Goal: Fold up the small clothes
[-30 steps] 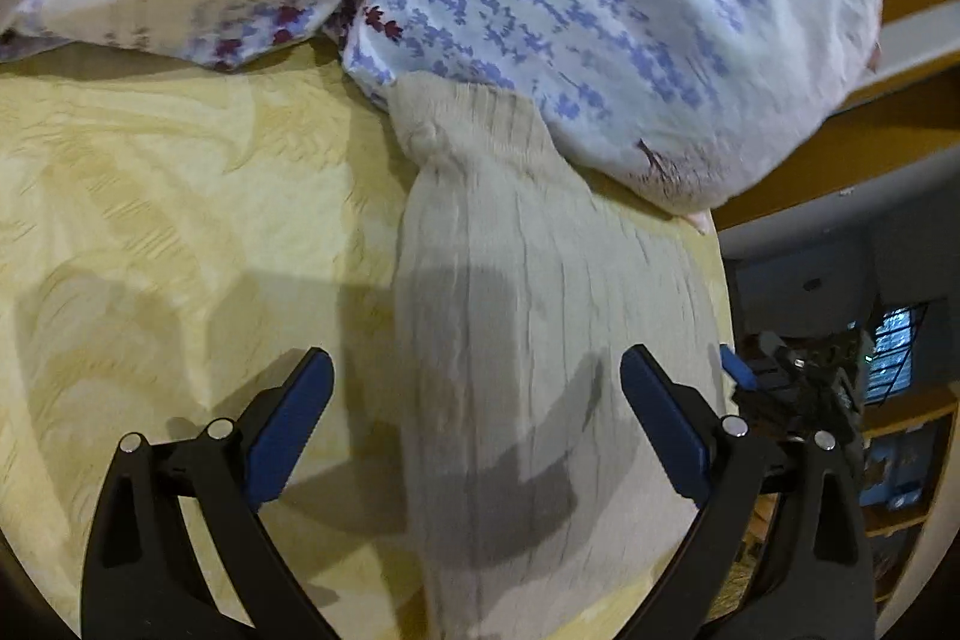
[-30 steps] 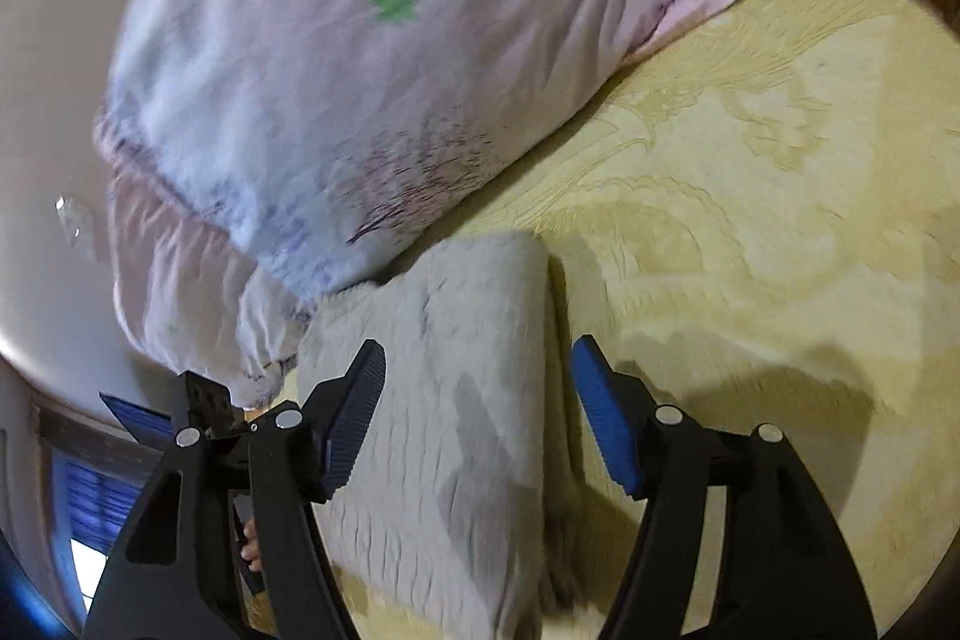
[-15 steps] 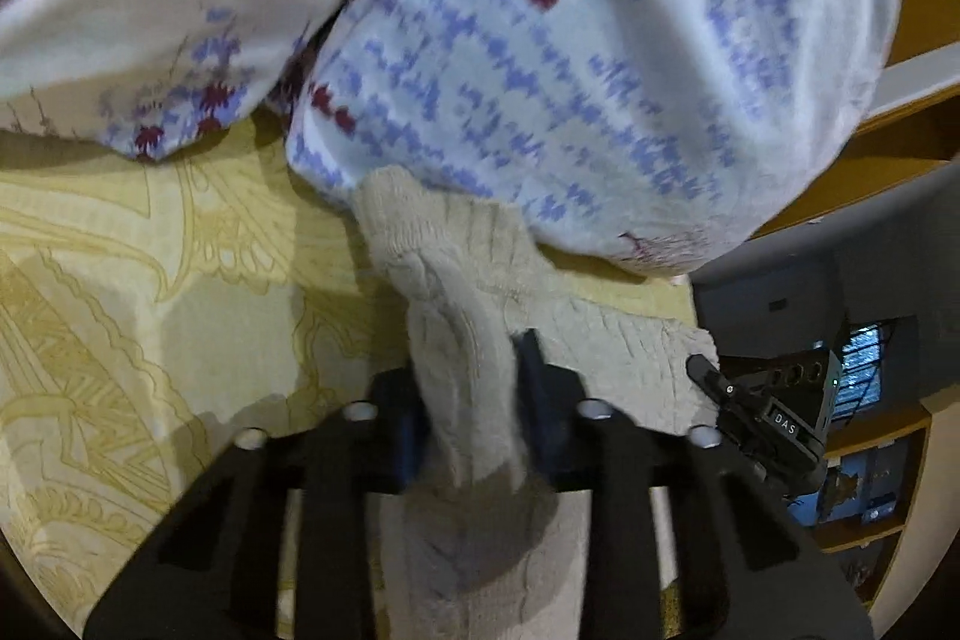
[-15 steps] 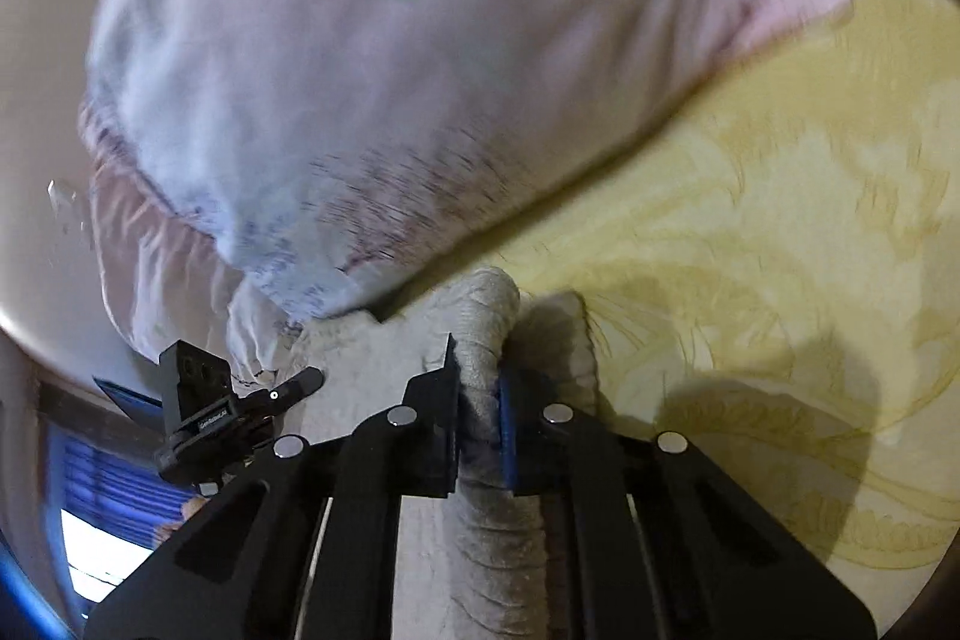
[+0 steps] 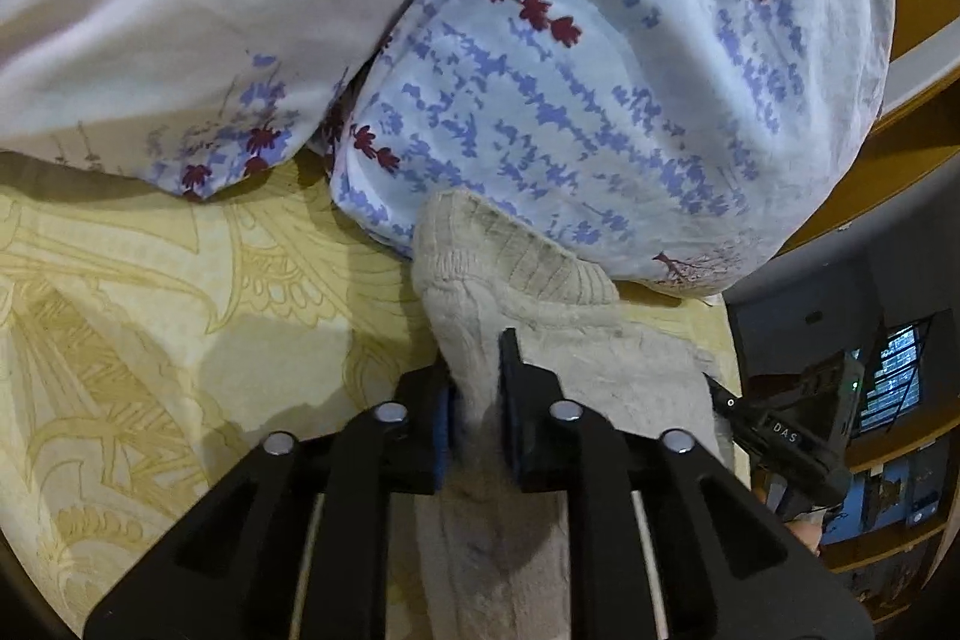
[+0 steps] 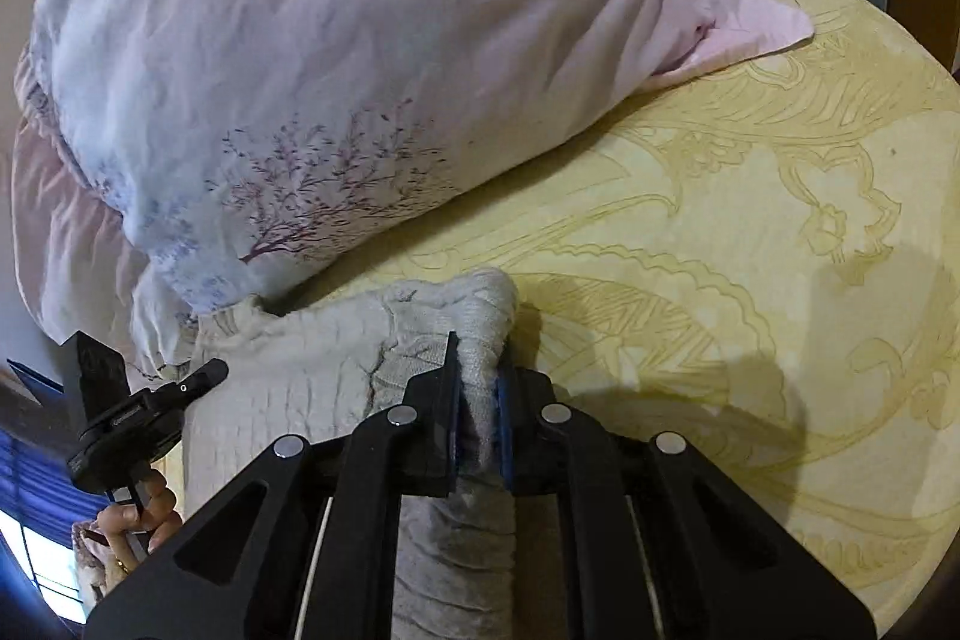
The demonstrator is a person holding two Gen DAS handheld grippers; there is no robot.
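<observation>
We have the left gripper [image 5: 474, 400] and right gripper [image 6: 477, 409] each clamped on a bunched edge of the beige knit garment [image 5: 570, 340] on the yellow bedspread [image 5: 150, 340], where lifting unevenly could snag it against the floral pillow [image 5: 600, 100].

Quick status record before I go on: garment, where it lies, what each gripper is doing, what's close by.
garment: beige knit piece, ribbed, bunched where gripped
surface: yellow patterned bedsheet
left gripper: jaws have just closed, pinching a ridge of the knit
right gripper: jaws have just closed, pinching the knit's opposite edge
nearby: floral pillow touching the garment's far end; second pillow beside it
fold: not yet made
</observation>
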